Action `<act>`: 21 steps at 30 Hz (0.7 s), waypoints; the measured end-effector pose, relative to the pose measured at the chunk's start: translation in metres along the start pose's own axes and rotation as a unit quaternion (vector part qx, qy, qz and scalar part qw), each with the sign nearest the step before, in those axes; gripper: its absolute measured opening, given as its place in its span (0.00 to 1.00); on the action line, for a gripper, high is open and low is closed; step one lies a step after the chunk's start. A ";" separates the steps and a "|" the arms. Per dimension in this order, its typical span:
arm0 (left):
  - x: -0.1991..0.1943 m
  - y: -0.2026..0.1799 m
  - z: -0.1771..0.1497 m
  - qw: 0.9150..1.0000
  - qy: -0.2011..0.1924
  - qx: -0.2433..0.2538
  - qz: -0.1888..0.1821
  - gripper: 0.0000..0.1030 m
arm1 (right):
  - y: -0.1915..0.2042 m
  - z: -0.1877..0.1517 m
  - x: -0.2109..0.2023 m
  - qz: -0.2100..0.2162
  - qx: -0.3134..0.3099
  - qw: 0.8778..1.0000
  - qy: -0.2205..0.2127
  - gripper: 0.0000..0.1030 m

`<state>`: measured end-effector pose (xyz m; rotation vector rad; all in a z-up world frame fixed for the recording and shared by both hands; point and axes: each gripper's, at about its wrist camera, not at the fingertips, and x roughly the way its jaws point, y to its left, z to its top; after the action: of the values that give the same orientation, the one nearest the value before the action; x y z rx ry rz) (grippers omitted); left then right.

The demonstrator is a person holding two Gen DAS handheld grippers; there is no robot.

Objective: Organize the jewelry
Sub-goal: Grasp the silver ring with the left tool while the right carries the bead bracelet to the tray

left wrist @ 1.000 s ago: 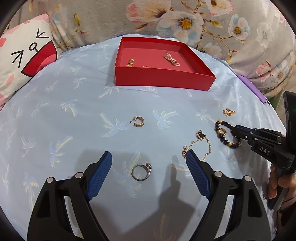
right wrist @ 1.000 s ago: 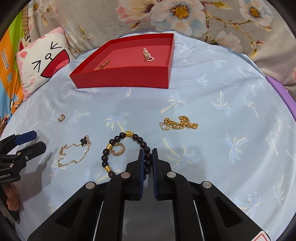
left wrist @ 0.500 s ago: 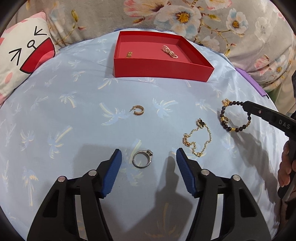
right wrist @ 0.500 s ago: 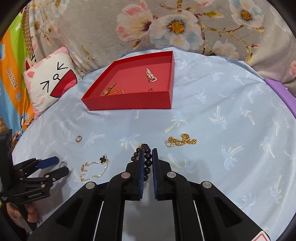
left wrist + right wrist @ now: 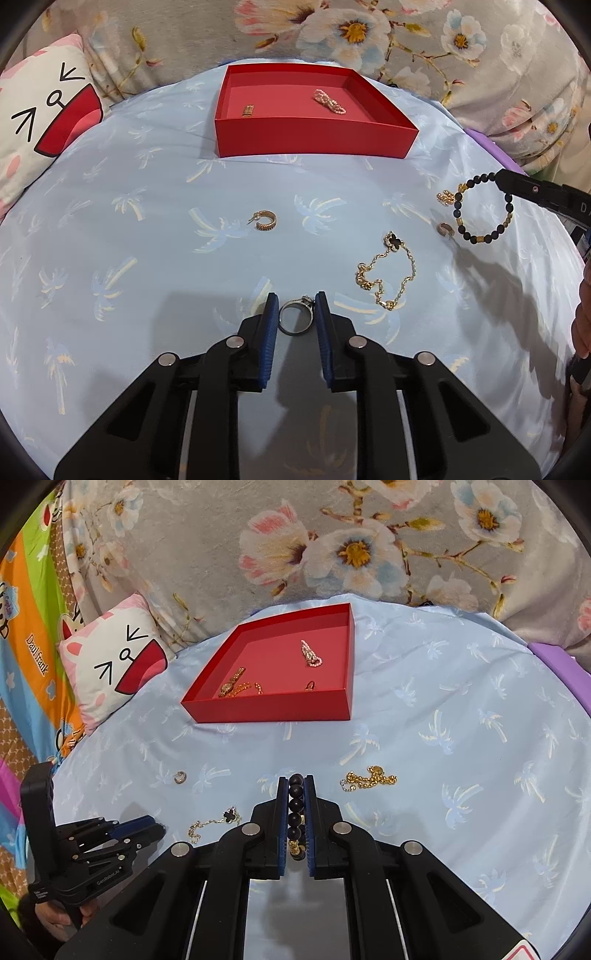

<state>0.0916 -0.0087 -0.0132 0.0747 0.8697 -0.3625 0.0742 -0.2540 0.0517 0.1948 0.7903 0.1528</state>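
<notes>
My left gripper (image 5: 295, 314) is shut on a silver ring (image 5: 294, 320) that lies on the blue palm-print cloth. My right gripper (image 5: 296, 786) is shut on a dark bead bracelet (image 5: 296, 805) and holds it above the cloth; the bracelet hangs from its tip in the left wrist view (image 5: 480, 210). A red tray (image 5: 314, 136) stands at the back with a pearl piece (image 5: 329, 102) and a gold watch (image 5: 232, 681) inside. A gold hoop earring (image 5: 265, 220), a gold chain with a black clover (image 5: 388, 273), another small hoop (image 5: 445, 229) and a gold chain bracelet (image 5: 369, 778) lie on the cloth.
A cat-face pillow (image 5: 40, 133) lies at the back left. A floral blanket (image 5: 369, 33) rises behind the tray. A purple edge (image 5: 561, 664) shows at the right. The left gripper also shows in the right wrist view (image 5: 147, 829).
My left gripper has moved forward and closed around the silver ring. My right gripper has lifted the bead bracelet off the cloth, uncovering the small hoop that lay inside it.
</notes>
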 end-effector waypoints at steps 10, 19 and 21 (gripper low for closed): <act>-0.022 0.005 0.046 0.999 -0.032 0.021 -0.021 0.19 | 0.014 0.054 -0.015 0.045 -0.028 0.998 -0.019 0.07; -0.009 0.022 0.173 0.995 -0.096 0.027 -0.009 0.19 | 0.029 0.160 0.040 0.059 -0.048 0.997 -0.018 0.07; 0.007 0.027 0.203 0.995 -0.095 0.018 -0.010 0.19 | 0.032 0.181 0.067 0.055 -0.050 0.997 -0.007 0.07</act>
<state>0.2543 -0.0282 0.1104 0.0650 0.6762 -0.3971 0.2488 -0.2297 0.1377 0.1439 0.7561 0.2946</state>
